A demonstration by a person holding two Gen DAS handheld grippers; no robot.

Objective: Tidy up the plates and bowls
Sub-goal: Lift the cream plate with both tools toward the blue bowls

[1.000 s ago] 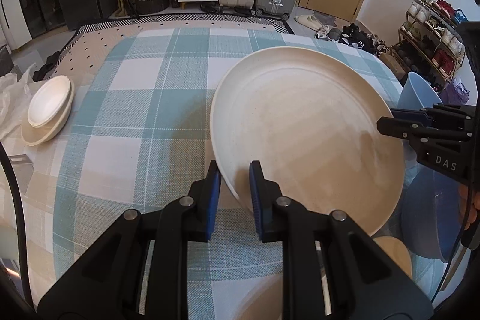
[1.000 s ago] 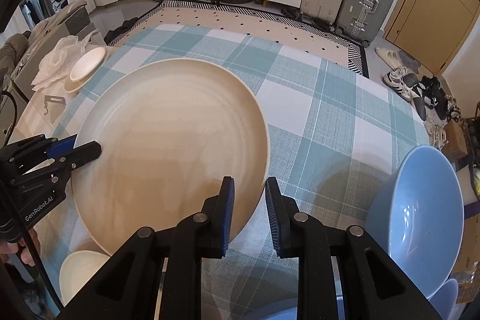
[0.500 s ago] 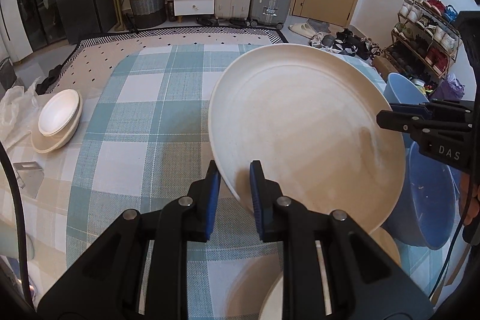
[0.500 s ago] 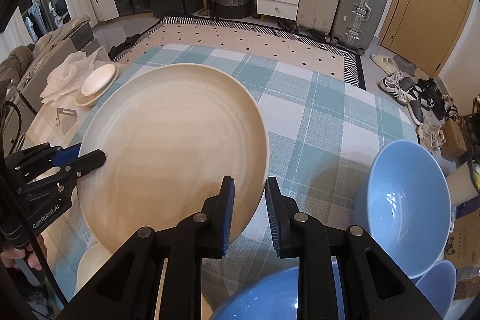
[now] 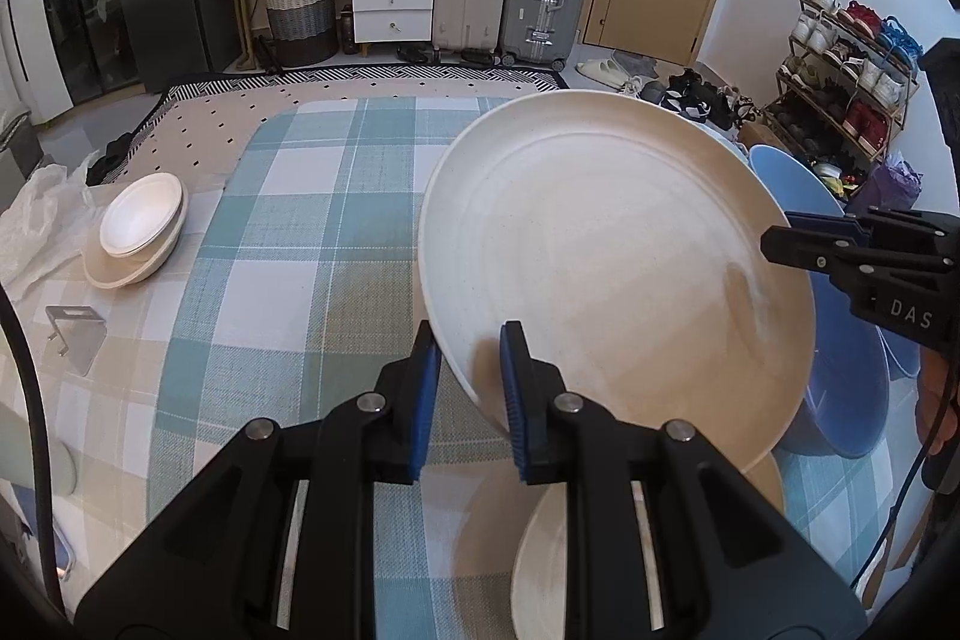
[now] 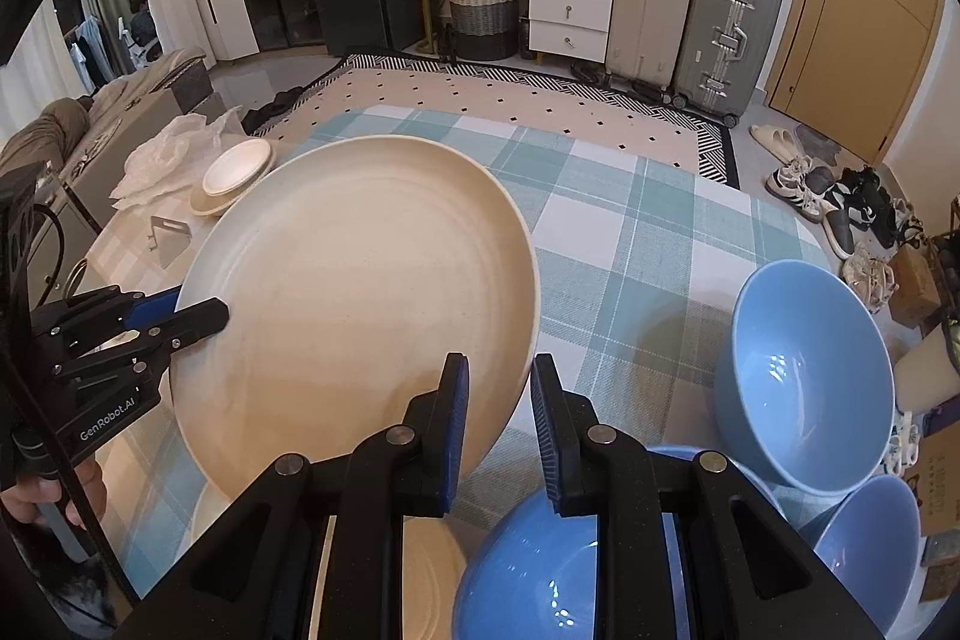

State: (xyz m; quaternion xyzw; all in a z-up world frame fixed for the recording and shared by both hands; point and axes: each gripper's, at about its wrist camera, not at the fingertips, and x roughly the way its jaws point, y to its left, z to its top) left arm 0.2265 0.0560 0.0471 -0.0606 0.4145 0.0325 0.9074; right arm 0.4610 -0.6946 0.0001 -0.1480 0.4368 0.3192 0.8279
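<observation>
The counter wears a teal-and-white checked cloth, and everything else is placed from the big cream plate held tilted above it. That large plate is lifted clear of the cloth, its face turned up toward both cameras.

To the plate's right, seen from the right wrist, a pale blue bowl sits on the cloth; a second blue bowl lies nearer, under the right tongs, and a third blue bowl shows at the lower right edge. Below the plate's near rim lies another cream plate, mostly hidden, so its full shape is hard to judge. Far to the plate's left, by the counter's edge, stands a small stack of white bowls, with crumpled clear plastic just beyond it.

The left tongs are pinched onto the plate's near-left rim, blue pads on either side of it. The right tongs are likewise clamped on the opposite rim, so the plate hangs between the two.
</observation>
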